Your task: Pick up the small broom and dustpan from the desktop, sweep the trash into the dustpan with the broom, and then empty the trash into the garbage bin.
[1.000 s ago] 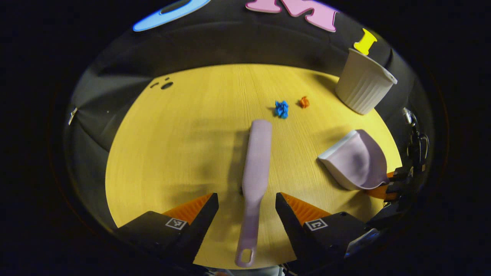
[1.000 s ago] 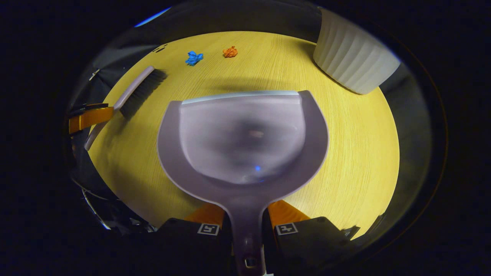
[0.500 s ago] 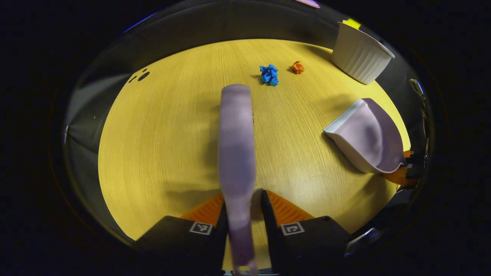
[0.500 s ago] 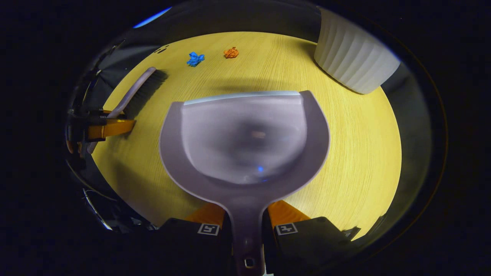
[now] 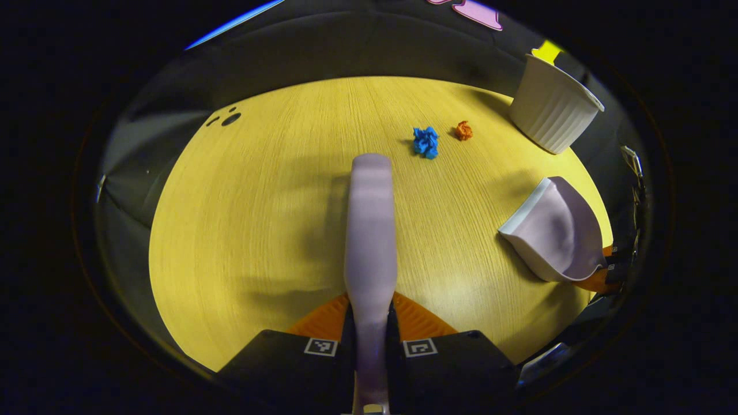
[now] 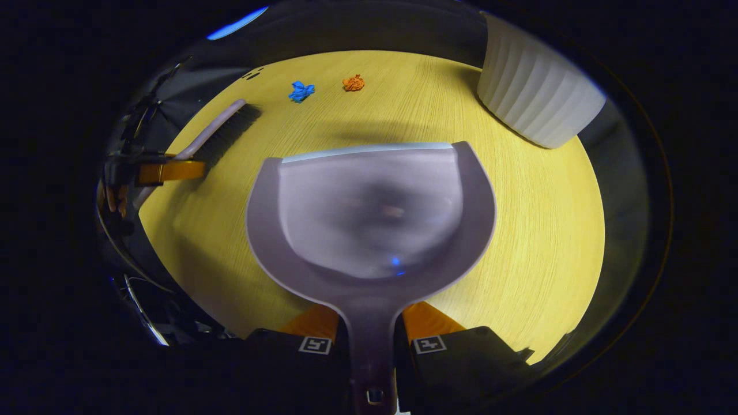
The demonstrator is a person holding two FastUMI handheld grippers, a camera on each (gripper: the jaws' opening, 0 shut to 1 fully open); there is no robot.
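**Two tools gripped**

Two grips on: my left gripper [image 5: 369, 323] clamps the broom [image 5: 371, 230] handle at bottom centre, my right gripper [image 6: 369, 331] pinches the dustpan [image 6: 369, 213] handle. Blue scrap [image 5: 426, 142], orange scrap [image 5: 463, 130] upper right, near the bin [image 5: 553, 112].

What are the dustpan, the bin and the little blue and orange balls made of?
The dustpan looks like smooth moulded plastic, pale lilac with a soft sheen. The bin seems to be matte off-white plastic, its wall ribbed from top to bottom. The blue ball and orange ball look like crumpled paper, judging by their sharp creases, though they are too small to be sure.
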